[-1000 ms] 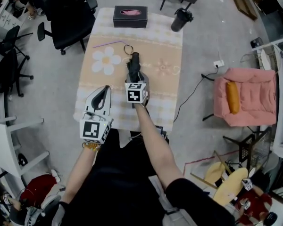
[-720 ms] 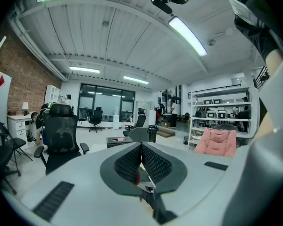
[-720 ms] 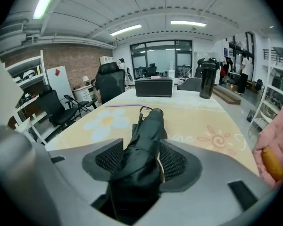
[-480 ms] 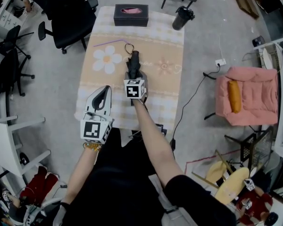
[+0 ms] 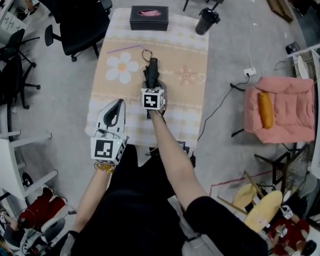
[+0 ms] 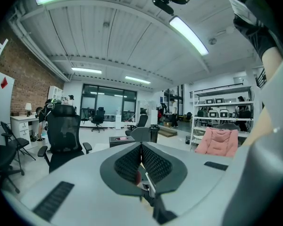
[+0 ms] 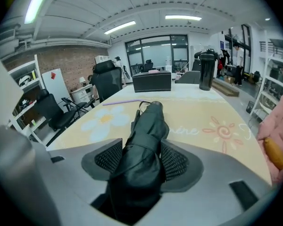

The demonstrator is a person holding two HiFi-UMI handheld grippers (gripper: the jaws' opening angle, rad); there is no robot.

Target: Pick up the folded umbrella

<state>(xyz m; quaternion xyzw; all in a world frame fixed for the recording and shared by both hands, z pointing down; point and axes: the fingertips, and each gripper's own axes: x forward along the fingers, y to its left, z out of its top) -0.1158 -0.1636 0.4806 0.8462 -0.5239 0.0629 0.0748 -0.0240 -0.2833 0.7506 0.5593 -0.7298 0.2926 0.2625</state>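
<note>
The folded black umbrella (image 5: 151, 70) lies on the flower-print table (image 5: 188, 51), strap loop at its far end. My right gripper (image 5: 150, 84) is tilted down over its near end. In the right gripper view the umbrella (image 7: 146, 126) runs between the two pads of the right gripper (image 7: 140, 147); the jaws have just been opening and stand open around it, and the umbrella still rests on the table. My left gripper (image 5: 118, 103) hovers over the table's near left edge, shut with nothing in it; its pads (image 6: 153, 161) meet in the left gripper view.
A black tissue box (image 5: 149, 17) stands at the table's far edge, and a black tumbler (image 5: 205, 21) at the far right corner. A purple straw (image 5: 122, 49) lies beside the flower print. A black office chair (image 5: 77, 17) is at the left, a pink armchair (image 5: 280, 111) at the right.
My right gripper has sunk slightly over the umbrella's near end. The left gripper has kept still.
</note>
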